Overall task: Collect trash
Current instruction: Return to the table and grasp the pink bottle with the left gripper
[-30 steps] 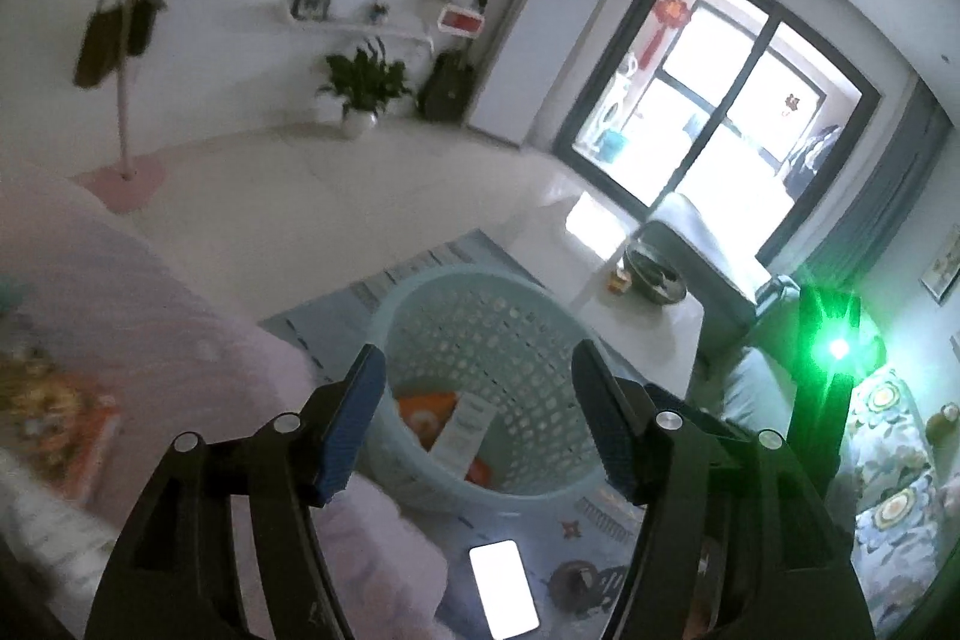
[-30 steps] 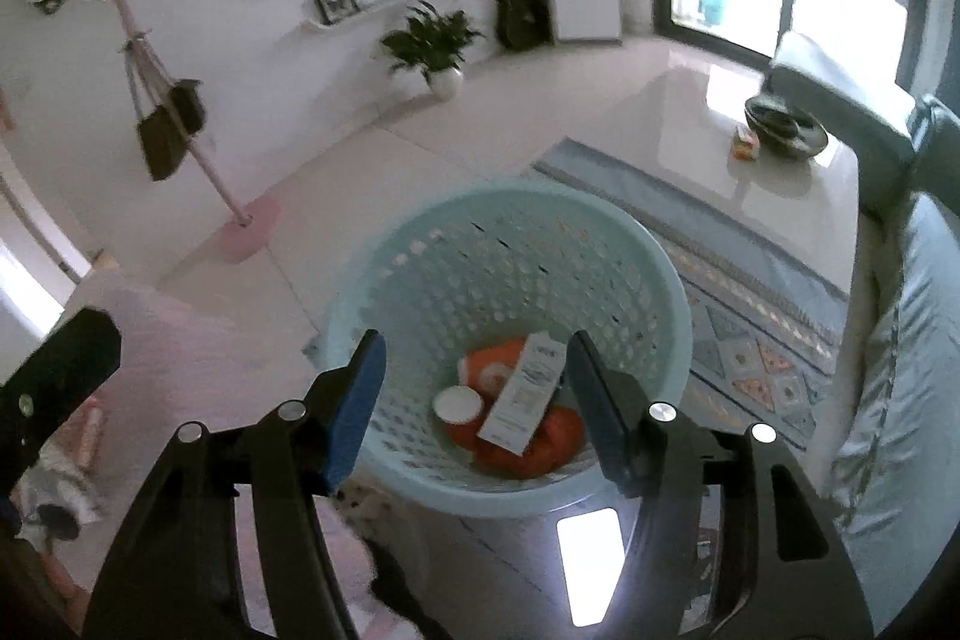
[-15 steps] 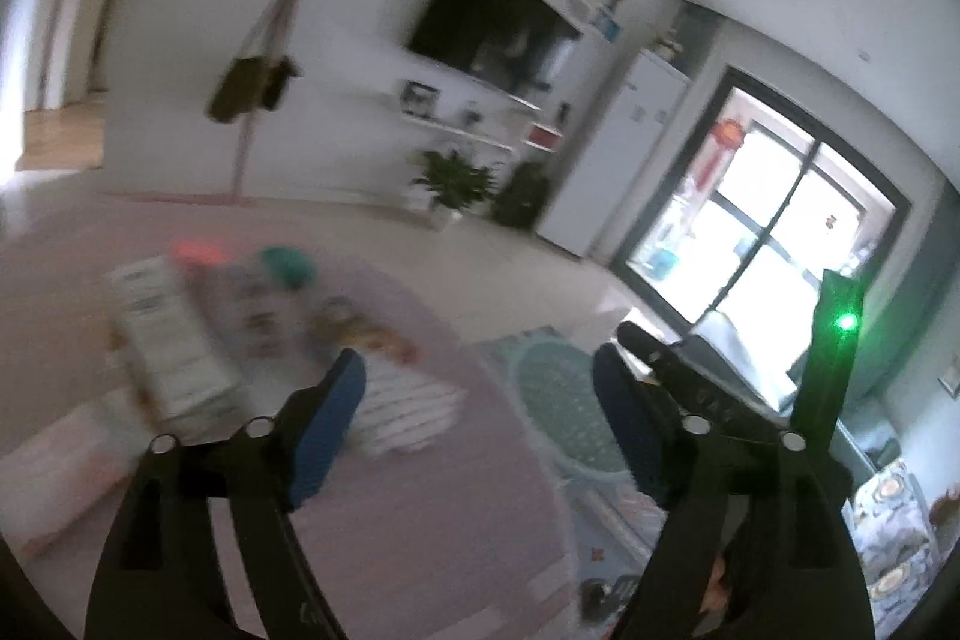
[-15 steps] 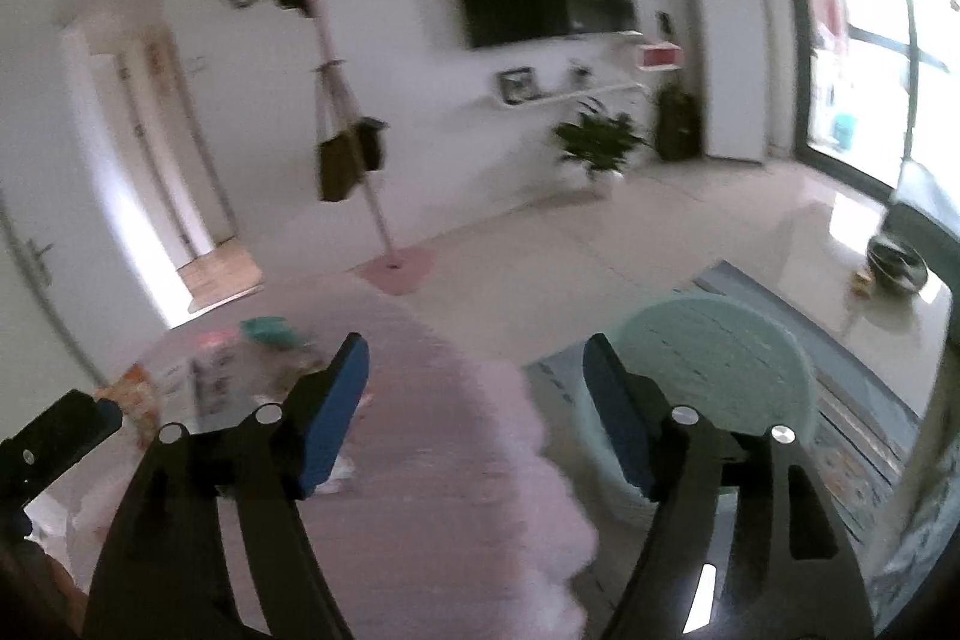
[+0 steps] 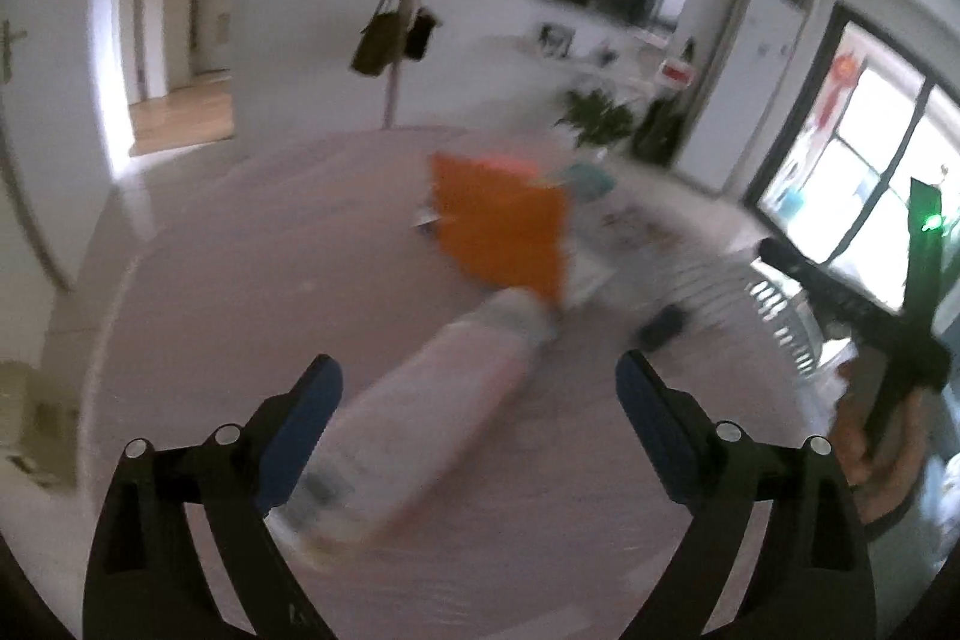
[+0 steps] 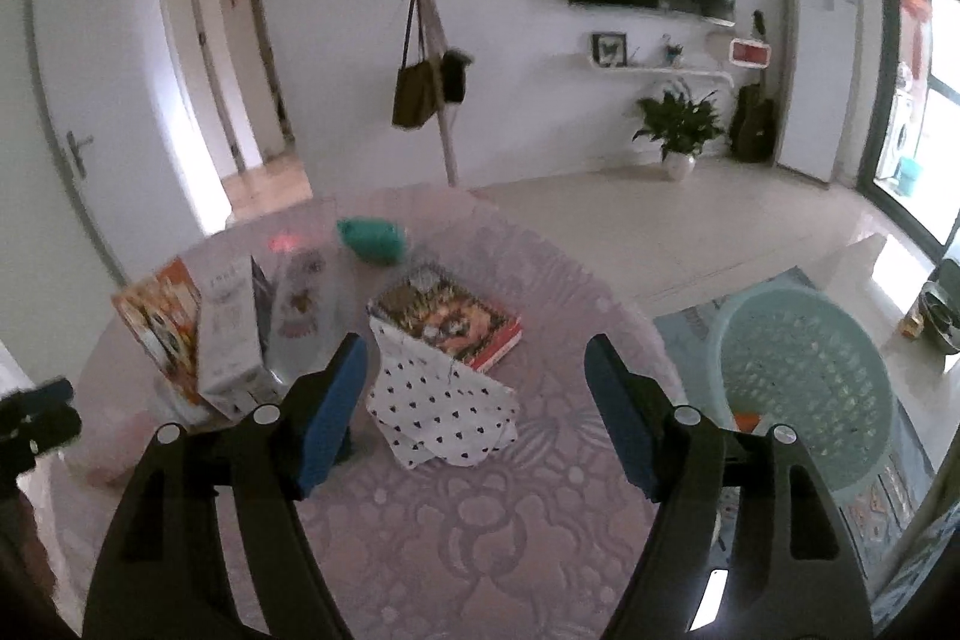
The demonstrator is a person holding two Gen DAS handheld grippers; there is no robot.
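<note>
Left wrist view: the left gripper (image 5: 477, 385) has just been opening and stands wide, pads clear of the blurred pale bottle (image 5: 420, 418) lying between and ahead of its jaws, with an orange carton (image 5: 501, 226) further ahead. Right gripper (image 6: 474, 391) has also just widened and holds nothing; a spotted wrapper (image 6: 441, 403) lies directly ahead between its jaws, the mint basket (image 6: 807, 376) off to its right beside the table (image 6: 480, 538).

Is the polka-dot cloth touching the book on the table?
Touching. The right wrist view shows the polka-dot cloth with its upper corner lying over the near-left edge of the book, no gap between them, both on the pink table.
</note>
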